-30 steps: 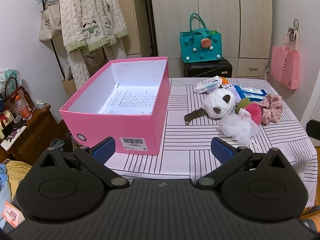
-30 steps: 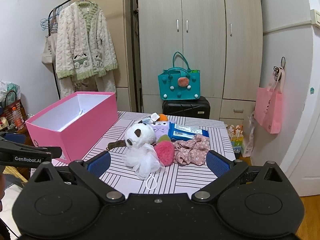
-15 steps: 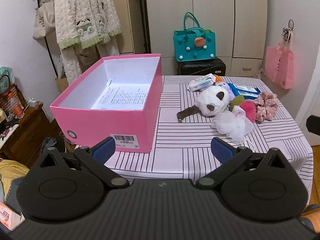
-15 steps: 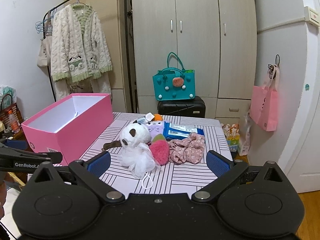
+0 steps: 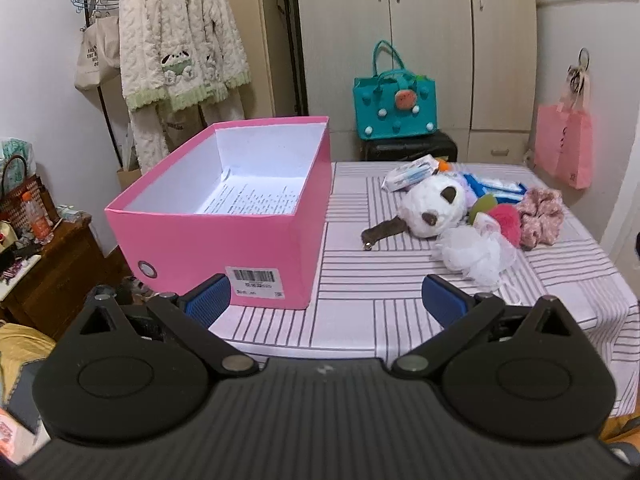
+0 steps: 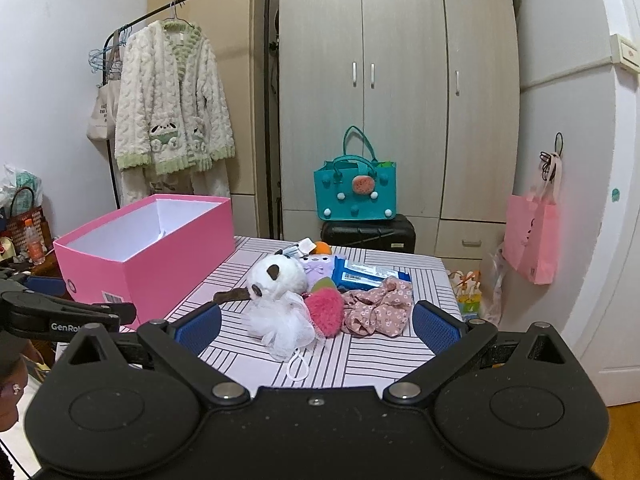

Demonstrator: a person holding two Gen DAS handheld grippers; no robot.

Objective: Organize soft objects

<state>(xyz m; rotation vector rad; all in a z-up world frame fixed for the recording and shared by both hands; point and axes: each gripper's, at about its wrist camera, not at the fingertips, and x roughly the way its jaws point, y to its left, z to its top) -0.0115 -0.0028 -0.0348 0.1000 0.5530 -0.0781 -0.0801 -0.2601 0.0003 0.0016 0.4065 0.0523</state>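
Note:
An open pink box (image 5: 224, 240) (image 6: 160, 256) stands on the left of the striped table, with only a printed sheet inside. To its right lies a heap of soft things: a white panda plush (image 5: 434, 210) (image 6: 276, 276), a white mesh puff (image 5: 476, 254) (image 6: 282, 322), a pink fluffy ball (image 5: 506, 218) (image 6: 326, 310), a floral scrunchie (image 5: 540, 214) (image 6: 378, 306) and a purple plush (image 6: 318, 268). My left gripper (image 5: 326, 300) hangs open before the table's near edge. Facing the heap, my right gripper (image 6: 316, 326) is open and holds nothing.
Blue packets (image 6: 370, 272) and a white packet (image 5: 412, 172) lie behind the heap. Beyond the striped table (image 5: 360, 280) stand a teal bag (image 6: 354, 190) on a black case, wardrobes, a robe on a rack (image 6: 172, 112) and a pink bag (image 6: 532, 236). A wooden side table (image 5: 44, 260) is left.
Both grippers have drawn back and risen slightly, so the table looks farther off. Both have stayed open. Nothing on the table has moved.

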